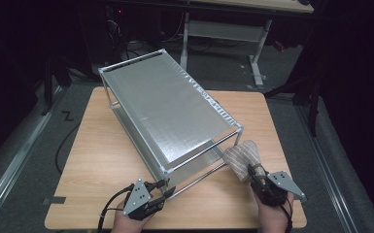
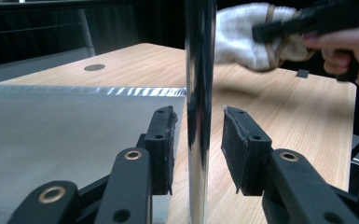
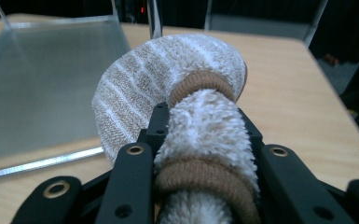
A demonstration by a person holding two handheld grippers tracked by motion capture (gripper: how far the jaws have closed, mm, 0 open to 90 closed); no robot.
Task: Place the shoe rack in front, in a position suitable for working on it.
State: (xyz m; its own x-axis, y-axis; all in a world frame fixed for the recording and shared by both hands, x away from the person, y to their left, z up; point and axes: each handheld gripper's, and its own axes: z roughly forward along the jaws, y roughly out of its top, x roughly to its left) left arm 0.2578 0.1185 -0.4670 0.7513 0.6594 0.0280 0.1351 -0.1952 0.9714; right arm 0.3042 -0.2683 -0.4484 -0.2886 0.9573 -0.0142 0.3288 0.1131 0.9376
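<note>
A silver two-shelf metal rack (image 1: pixel 170 107) stands askew on the wooden table (image 1: pixel 102 160). My left gripper (image 1: pixel 164 190) is at the rack's near corner. In the left gripper view its jaws (image 2: pixel 198 123) stand on either side of the upright chrome post (image 2: pixel 200 93), with a thin gap on each side. My right gripper (image 1: pixel 253 174) is shut on a rolled beige-and-white striped towel (image 1: pixel 240 154) bound with brown elastic bands. The roll (image 3: pixel 168 79) curls up past the right gripper's jaws (image 3: pixel 203 116), just right of the rack's near right corner.
The rack's lower shelf (image 3: pixel 51 79) lies left of the towel in the right gripper view. Bare wood runs along the table's left side and near edge. A white desk frame (image 1: pixel 257 58) stands on the floor beyond the table.
</note>
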